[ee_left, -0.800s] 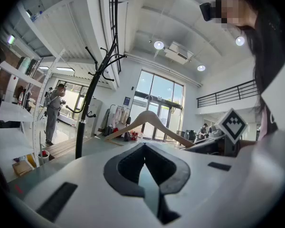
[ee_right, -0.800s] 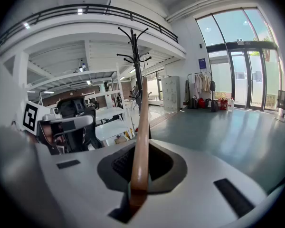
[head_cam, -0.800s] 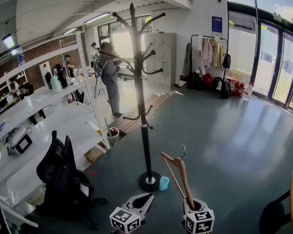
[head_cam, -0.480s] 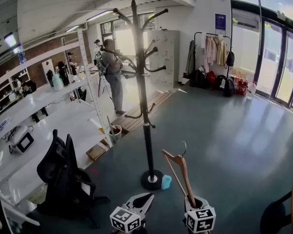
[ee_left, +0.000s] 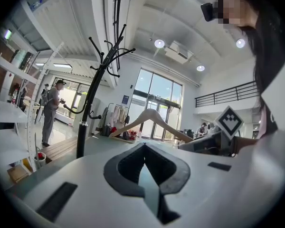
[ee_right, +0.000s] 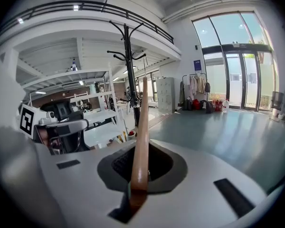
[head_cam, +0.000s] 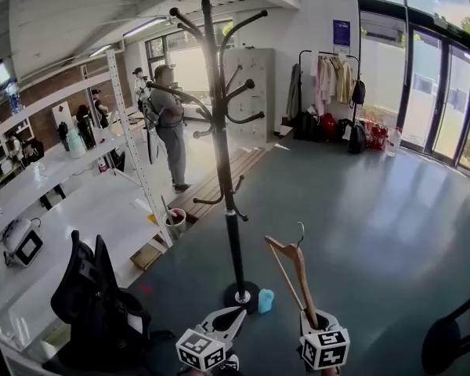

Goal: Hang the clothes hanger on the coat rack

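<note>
The black coat rack (head_cam: 222, 147) stands on the grey floor straight ahead, with its round base (head_cam: 240, 296) just beyond both grippers. My right gripper (head_cam: 312, 319) is shut on one arm of a wooden clothes hanger (head_cam: 296, 269). The hanger rises upright, its metal hook (head_cam: 299, 233) on top. In the right gripper view the hanger's arm (ee_right: 142, 122) runs up from between the jaws (ee_right: 141, 175), with the rack (ee_right: 129, 56) behind it. My left gripper (head_cam: 239, 312) is shut and holds nothing. In the left gripper view its tips (ee_left: 143, 148) meet, and the hanger (ee_left: 152, 120) and the rack (ee_left: 88, 103) show beyond.
A small light-blue object (head_cam: 265, 301) lies beside the rack's base. A black office chair (head_cam: 98, 300) stands at the lower left by white shelving (head_cam: 133, 147). A person (head_cam: 168, 124) stands behind the rack. A clothes rail (head_cam: 329, 77) and glass doors (head_cam: 446, 92) are at the far right.
The view has drawn nearer to the coat rack, which now stands taller in frame. The hanger stays in the right gripper; both grippers keep their places.
</note>
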Demonstrator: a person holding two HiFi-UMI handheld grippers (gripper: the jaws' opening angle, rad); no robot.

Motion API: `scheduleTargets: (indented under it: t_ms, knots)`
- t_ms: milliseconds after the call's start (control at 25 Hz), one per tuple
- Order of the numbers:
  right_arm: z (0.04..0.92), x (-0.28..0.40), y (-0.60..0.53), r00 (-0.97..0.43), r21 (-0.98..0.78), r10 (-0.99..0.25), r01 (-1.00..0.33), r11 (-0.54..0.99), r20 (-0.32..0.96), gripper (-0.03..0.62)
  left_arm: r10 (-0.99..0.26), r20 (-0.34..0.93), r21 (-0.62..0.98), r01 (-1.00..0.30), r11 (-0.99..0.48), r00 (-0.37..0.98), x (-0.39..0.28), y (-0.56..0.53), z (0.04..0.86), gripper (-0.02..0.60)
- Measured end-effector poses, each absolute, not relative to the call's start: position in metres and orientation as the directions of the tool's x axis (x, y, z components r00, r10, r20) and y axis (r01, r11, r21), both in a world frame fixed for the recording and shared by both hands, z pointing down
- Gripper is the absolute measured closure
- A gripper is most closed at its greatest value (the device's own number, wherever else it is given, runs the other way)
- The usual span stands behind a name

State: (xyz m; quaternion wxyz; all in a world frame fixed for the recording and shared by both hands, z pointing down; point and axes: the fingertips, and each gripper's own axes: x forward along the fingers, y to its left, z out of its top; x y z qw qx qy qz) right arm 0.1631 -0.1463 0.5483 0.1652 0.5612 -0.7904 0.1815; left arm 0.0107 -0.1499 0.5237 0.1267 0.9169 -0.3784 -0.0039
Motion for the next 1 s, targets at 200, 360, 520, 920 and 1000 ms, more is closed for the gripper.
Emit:
scheduleTargets:
  t_ms: [200, 360, 520, 920, 1000]
  knots:
    - [0.534, 0.141, -0.196, -0.284, -0.085, -0.850, -0.958, 0.276, 0.444, 0.566, -0.678, 0.076, 0.234, -0.674, -0.701, 0.732, -0.015, -0.198, 0.515, 0.581]
    - [0.521, 0.121, -0.233, -0.257, -0.066, -0.870, -0.965, 0.253, 0.420, 0.566, -0.656, 0.074, 0.243, -0.652, -0.718, 0.751, -0.034, -0.231, 0.518, 0.581]
    - [0.508, 0.111, -0.266, -0.214, -0.046, -0.892, -0.976, 0.214, 0.399, 0.566, -0.633, 0.075, 0.250, -0.629, -0.736, 0.770, -0.050, -0.255, 0.522, 0.581]
    - [0.476, 0.101, -0.314, -0.125, -0.011, -0.930, -0.992, 0.129, 0.346, 0.566, -0.598, 0.081, 0.235, -0.598, -0.766, 0.797, -0.084, -0.286, 0.527, 0.581]
    - [0.475, 0.101, -0.320, -0.119, -0.002, -0.930, -0.992, 0.126, 0.348, 0.566, -0.599, 0.083, 0.239, -0.600, -0.764, 0.796, -0.088, -0.289, 0.531, 0.581]
